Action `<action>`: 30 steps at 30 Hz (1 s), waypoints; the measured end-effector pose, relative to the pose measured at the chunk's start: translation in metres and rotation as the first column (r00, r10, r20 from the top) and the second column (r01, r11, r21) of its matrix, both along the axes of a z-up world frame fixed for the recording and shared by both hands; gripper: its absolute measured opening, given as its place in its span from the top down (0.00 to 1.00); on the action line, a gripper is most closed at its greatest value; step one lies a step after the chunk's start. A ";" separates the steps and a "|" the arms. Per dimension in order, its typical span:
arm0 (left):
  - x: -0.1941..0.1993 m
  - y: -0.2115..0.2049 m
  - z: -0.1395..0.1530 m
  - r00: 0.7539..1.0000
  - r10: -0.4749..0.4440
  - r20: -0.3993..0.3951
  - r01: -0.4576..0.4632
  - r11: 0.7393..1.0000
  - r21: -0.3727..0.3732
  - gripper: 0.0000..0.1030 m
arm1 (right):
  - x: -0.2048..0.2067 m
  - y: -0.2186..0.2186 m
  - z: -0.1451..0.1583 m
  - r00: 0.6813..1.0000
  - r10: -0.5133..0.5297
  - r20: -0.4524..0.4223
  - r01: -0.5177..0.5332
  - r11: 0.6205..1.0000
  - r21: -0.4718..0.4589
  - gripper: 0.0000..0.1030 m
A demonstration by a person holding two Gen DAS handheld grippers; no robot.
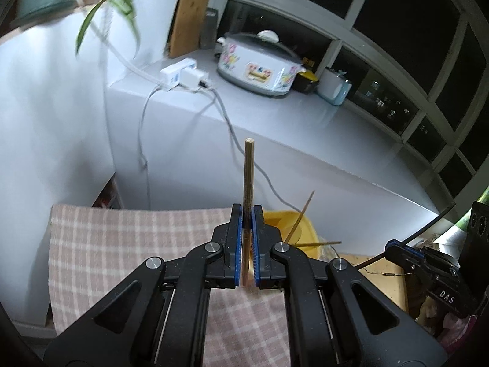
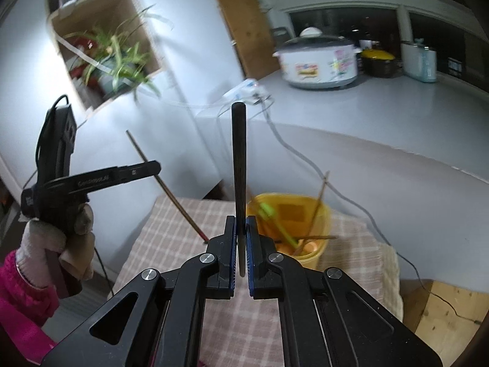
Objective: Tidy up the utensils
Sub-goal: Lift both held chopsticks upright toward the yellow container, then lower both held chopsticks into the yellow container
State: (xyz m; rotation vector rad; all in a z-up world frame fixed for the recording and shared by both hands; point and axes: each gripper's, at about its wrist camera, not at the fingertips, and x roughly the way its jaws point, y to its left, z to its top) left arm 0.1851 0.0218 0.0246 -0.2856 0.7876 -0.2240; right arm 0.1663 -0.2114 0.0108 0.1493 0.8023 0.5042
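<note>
We saw the left gripper clamped tight on a pale wooden chopstick, which stood upright between its blue pads and rose well past the fingertips. The right gripper was likewise closed on a dark utensil handle (we could not tell what kind of utensil it was), held upright in the same way. Both grippers were above a table covered by a checked cloth. A yellow container stood on the far right part of that cloth, and it already held a green utensil and some wooden sticks leaning against its rim. In the right wrist view, the person's gloved hand gripped the left gripper's handle at the left. Beyond the table, a floral cooker stood on a white counter by dark windows.
</note>
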 end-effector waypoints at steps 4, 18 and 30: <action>0.007 -0.010 0.009 1.000 -0.020 0.024 0.020 1.000 -0.003 0.97 | 0.006 -0.008 0.007 0.999 -0.032 0.027 0.032 0.999 0.002 0.96; 0.036 -0.039 -0.011 0.997 -0.069 -0.024 0.070 0.997 0.033 0.96 | 0.041 -0.011 -0.019 0.997 -0.074 0.005 0.074 0.996 -0.054 0.96; 0.041 -0.043 -0.043 0.993 -0.063 -0.104 0.066 0.997 0.032 0.96 | 0.062 -0.007 -0.059 0.983 -0.093 -0.160 0.087 0.995 -0.047 0.96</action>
